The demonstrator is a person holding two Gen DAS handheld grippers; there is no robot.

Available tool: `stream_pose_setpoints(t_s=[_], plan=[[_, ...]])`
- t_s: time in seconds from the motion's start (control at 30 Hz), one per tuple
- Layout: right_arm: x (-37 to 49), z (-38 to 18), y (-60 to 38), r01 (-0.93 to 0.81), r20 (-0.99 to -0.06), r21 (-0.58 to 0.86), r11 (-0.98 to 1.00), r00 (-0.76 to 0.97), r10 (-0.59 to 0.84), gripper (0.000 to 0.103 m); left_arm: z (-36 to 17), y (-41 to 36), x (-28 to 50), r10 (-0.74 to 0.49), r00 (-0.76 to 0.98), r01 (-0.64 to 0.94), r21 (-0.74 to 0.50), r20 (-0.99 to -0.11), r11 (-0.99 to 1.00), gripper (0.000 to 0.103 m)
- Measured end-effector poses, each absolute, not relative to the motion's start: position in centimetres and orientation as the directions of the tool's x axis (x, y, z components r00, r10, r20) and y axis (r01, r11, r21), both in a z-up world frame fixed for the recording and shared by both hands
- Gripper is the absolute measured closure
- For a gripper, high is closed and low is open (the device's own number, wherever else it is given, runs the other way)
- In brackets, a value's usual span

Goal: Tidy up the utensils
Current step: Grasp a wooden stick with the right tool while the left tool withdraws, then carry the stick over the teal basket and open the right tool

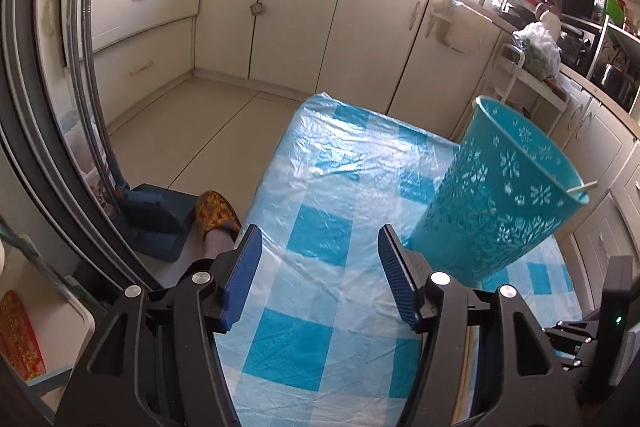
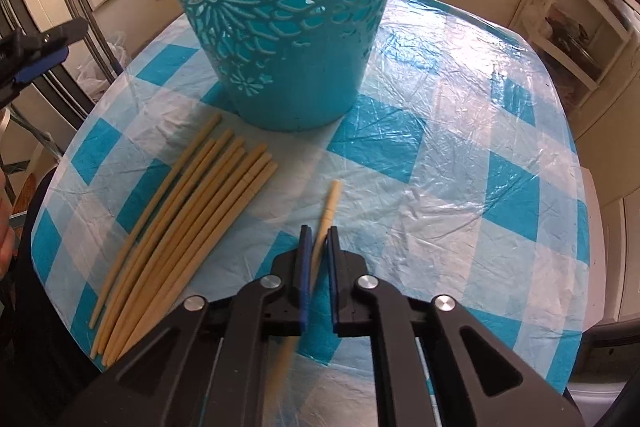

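Note:
A teal cut-out basket (image 2: 284, 15) stands on the blue-and-white checked table (image 2: 460, 155). Several pale chopsticks (image 2: 188, 227) lie side by side in front of it to the left. My right gripper (image 2: 318, 237) is shut on a single chopstick (image 2: 326, 215), whose thick end points toward the basket. My left gripper (image 1: 320, 259) is open and empty above the table's near left part, left of the basket (image 1: 496, 187). One chopstick end (image 1: 582, 188) sticks out over the basket's rim. The left gripper also shows in the right wrist view (image 2: 36, 55).
Cream kitchen cabinets (image 1: 288, 19) run along the far walls. A white shelf cart (image 2: 576, 27) stands right of the table. A dustpan and broom (image 1: 156, 223) and a slippered foot (image 1: 218, 215) are on the floor left of the table.

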State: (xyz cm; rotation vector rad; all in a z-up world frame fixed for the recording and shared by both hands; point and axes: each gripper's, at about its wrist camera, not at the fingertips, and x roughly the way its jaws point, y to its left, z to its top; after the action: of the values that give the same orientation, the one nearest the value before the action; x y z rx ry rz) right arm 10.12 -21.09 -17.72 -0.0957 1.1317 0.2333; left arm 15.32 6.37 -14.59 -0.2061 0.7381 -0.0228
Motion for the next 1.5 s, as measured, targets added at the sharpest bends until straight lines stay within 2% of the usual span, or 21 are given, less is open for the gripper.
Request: stream_pose_setpoints(t_s=[0.13, 0.27, 0.47, 0.6, 0.73, 0.93, 1.07, 1.2, 1.5], plan=[[9.3, -17.6, -21.9, -0.214, -0.897, 0.113, 0.97, 0.399, 0.192, 0.097, -15.7, 5.6, 15.2, -0.098, 0.718, -0.044, -0.186, -0.689, 0.982, 0.042], [7.3, -16.2, -23.9, -0.19, -0.851, 0.241, 0.952, 0.43, 0.301, 0.097, -16.3, 5.5, 15.2, -0.107, 0.701, -0.043, -0.192, -0.705, 0.98, 0.04], [4.5, -9.9, -26.8, -0.231, -0.64, 0.49, 0.84, 0.56, 0.527, 0.097, -16.6, 5.7, 15.1, -0.108, 0.686, -0.054, -0.199, -0.72, 0.979, 0.037], [4.2, -4.8, -27.4, -0.305, -0.471, 0.567, 0.766, 0.643, 0.604, 0.097, -16.5, 6.0, 14.7, -0.109, 0.681, -0.064, -0.207, -0.724, 0.976, 0.036], [5.9, 0.3, -26.8, -0.369, -0.306, 0.562, 0.74, 0.738, 0.601, 0.097, -16.2, 6.2, 14.2, -0.12, 0.679, -0.07, -0.226, -0.725, 0.972, 0.036], [11.0, 3.5, -25.4, -0.324, -0.179, 0.509, 0.797, 0.867, 0.466, 0.097, -14.8, 6.1, 12.6, -0.122, 0.71, -0.071, -0.243, -0.694, 0.967, 0.032], [14.2, 2.6, -24.5, -0.233, -0.153, 0.482, 0.844, 0.927, 0.343, 0.097, -13.6, 5.9, 11.7, -0.114, 0.738, -0.063, -0.236, -0.665, 0.97, 0.029], [17.2, -0.1, -23.6, -0.125, -0.192, 0.453, 0.882, 0.953, 0.234, 0.097, -13.1, 5.8, 11.2, -0.112, 0.75, -0.053, -0.228, -0.652, 0.972, 0.027], [16.0, -3.2, -23.7, -0.11, -0.296, 0.405, 0.908, 0.924, 0.244, 0.096, -13.8, 6.2, 11.6, -0.124, 0.733, -0.066, -0.251, -0.669, 0.966, 0.026]])
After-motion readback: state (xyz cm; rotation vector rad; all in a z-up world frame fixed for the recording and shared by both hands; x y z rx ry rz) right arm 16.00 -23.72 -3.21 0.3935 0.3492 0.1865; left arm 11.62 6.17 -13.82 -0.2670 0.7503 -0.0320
